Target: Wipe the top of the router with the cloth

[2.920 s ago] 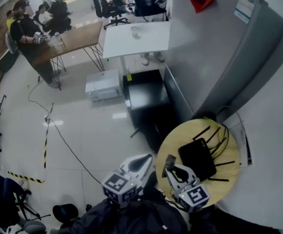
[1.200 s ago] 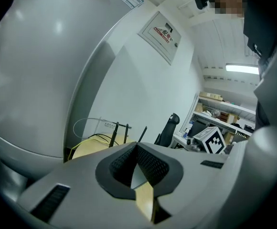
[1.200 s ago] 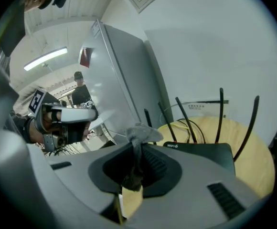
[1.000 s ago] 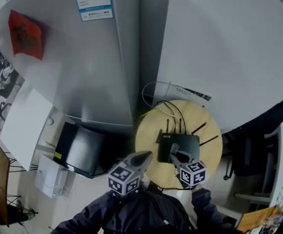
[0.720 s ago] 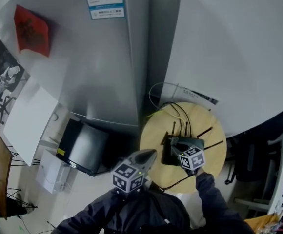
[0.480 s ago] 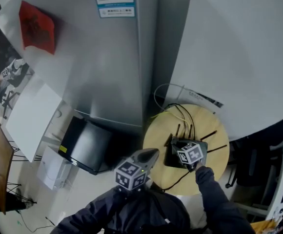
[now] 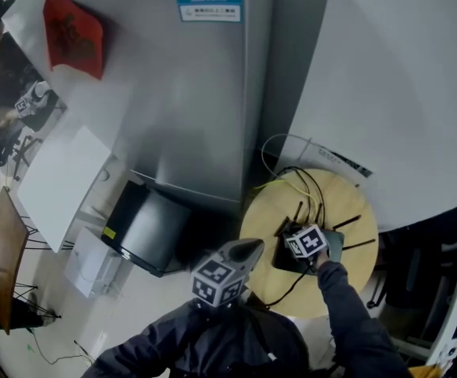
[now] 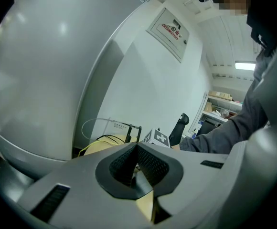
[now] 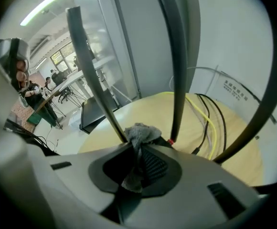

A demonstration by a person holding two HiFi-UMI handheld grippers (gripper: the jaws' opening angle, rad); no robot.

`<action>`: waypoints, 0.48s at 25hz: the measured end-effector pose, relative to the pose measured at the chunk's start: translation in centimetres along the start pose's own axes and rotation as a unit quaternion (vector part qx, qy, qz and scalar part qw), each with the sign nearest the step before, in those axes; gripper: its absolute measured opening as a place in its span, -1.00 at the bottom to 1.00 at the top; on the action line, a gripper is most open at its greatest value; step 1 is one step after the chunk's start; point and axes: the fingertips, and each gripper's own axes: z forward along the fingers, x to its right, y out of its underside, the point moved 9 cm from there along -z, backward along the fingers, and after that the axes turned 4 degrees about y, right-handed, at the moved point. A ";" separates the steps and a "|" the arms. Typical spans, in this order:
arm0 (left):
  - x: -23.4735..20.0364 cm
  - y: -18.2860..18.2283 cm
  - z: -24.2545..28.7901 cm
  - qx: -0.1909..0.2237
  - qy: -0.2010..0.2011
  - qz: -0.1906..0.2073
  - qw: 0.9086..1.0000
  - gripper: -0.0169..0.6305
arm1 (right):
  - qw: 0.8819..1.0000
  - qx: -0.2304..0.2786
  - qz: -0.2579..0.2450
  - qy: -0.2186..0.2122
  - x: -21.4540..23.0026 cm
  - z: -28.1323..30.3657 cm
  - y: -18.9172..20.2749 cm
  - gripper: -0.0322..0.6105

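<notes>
Right gripper [image 9: 133,146] jaws pinched tight on the grey cloth [image 9: 139,132], a wad poking out past the tips. The router [image 7: 287,257] sits mid round table [image 7: 266,211], directly under those jaws, so I judge the cloth is on or just above its top. Its antennas [image 9: 175,56] stand just ahead, on the far side toward the wall. Long axis runs roughly left-right across the table; I'd sweep along that. My right sleeve [image 7: 340,305] reaches in over the table's near edge, gripper tipped forward and down. Left gripper [image 8: 136,148] closed, nothing in it, off the table's near-left edge, well apart.
</notes>
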 end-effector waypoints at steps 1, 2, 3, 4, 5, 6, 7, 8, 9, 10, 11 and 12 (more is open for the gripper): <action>0.0 0.1 -0.1 0.000 -0.001 -0.001 1.000 -0.94 | 1.000 0.000 0.000 -0.005 -0.3 0.0 0.1 -0.68; 0.0 0.1 -0.2 0.000 -0.002 -0.001 1.000 -0.94 | 1.000 -0.001 -0.001 -0.012 -0.7 0.0 0.4 -0.68; 0.0 0.2 -0.3 0.001 -0.002 -0.002 1.000 -0.94 | 1.000 -0.002 -0.002 -0.018 -1.1 0.0 0.6 -0.68; 0.0 0.2 -0.3 0.001 -0.002 -0.002 1.000 -0.94 | 1.000 -0.003 -0.004 -0.022 -1.6 0.0 0.9 -0.68; 0.0 0.2 -0.3 0.001 -0.002 -0.002 1.000 -0.94 | 1.000 -0.003 -0.005 -0.025 -1.9 -0.1 1.1 -0.68; 0.0 0.2 -0.2 0.002 0.000 -0.002 1.000 -0.94 | 1.000 -0.004 -0.005 -0.027 -2.3 -0.1 1.4 -0.68; 0.1 0.2 -0.1 0.002 0.001 -0.001 1.000 -0.94 | 1.000 -0.006 -0.006 -0.030 -2.7 -0.2 1.7 -0.68; 0.1 0.1 0.0 0.003 0.003 0.000 1.000 -0.94 | 0.999 -0.008 -0.007 -0.034 -3.1 -0.3 2.0 -0.68; 0.2 0.1 0.0 0.003 0.005 0.001 1.000 -0.94 | 0.999 -0.008 -0.008 -0.037 -3.6 -0.5 2.2 -0.68; 0.3 0.1 0.1 0.003 0.006 0.001 1.000 -0.94 | 0.999 -0.009 -0.010 -0.040 -4.1 -0.7 2.5 -0.68; 0.4 0.1 0.2 0.003 0.007 0.001 1.000 -0.94 | 0.999 -0.011 -0.011 -0.042 -4.5 -0.8 2.7 -0.68; 0.4 0.1 0.2 0.002 0.008 0.002 1.000 -0.94 | 0.999 -0.013 -0.011 -0.043 -4.9 -0.9 3.1 -0.68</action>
